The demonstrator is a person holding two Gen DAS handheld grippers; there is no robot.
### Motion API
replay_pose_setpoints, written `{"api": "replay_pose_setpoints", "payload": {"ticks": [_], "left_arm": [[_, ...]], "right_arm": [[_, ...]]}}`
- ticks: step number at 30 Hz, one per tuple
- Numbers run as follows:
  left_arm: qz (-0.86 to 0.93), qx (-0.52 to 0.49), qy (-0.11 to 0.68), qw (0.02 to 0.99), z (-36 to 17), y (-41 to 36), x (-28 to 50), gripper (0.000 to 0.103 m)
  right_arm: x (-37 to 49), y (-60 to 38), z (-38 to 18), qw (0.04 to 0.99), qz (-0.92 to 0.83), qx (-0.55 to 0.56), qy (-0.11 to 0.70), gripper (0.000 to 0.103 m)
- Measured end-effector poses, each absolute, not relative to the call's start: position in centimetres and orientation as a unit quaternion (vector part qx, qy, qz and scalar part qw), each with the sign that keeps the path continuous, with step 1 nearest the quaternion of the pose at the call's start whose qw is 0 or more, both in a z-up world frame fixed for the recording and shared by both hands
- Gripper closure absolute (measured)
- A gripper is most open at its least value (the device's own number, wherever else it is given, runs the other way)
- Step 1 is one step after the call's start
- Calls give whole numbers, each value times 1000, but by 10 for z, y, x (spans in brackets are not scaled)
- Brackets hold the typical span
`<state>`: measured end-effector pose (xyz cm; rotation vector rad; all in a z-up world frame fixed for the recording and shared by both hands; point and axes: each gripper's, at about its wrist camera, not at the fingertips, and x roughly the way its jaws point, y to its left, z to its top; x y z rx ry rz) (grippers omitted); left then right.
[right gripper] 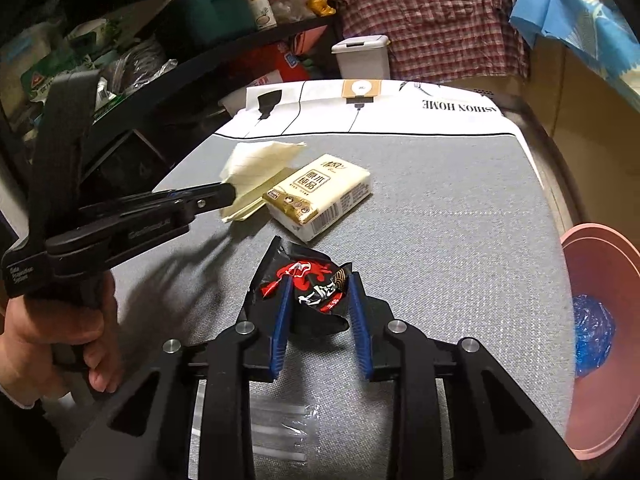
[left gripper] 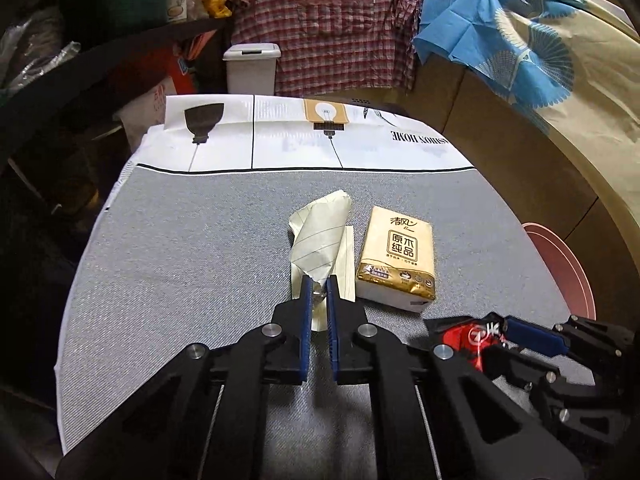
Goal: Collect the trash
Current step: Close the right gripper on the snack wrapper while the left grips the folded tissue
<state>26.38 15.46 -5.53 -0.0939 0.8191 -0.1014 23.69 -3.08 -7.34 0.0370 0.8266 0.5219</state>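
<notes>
My left gripper (left gripper: pixel 319 285) is shut on a crumpled sheet of cream lined paper (left gripper: pixel 320 232), which also shows in the right wrist view (right gripper: pixel 260 166), lifted off the grey tablecloth (left gripper: pixel 180 260). My right gripper (right gripper: pixel 320 284) has its jaws around a black and red snack wrapper (right gripper: pixel 308 280) and pinches it just above the cloth. The wrapper also shows at the lower right of the left wrist view (left gripper: pixel 466 334).
A tissue pack (left gripper: pixel 396 258) lies beside the paper. A pink basin (right gripper: pixel 600 320) with a blue plastic wad (right gripper: pixel 592 336) sits at the table's right edge. A clear wrapper (right gripper: pixel 280 428) lies under the right gripper. A white bin (left gripper: pixel 251 68) stands behind the table.
</notes>
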Motion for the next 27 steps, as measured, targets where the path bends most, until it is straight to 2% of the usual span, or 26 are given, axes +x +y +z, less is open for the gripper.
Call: {"api": "replay_pose_setpoints", "payload": {"ticks": [27], "left_arm": [[-26, -57, 345, 936, -4, 136, 181, 97]], "right_arm": [[193, -80, -20, 920, 196, 40, 337, 75]]}}
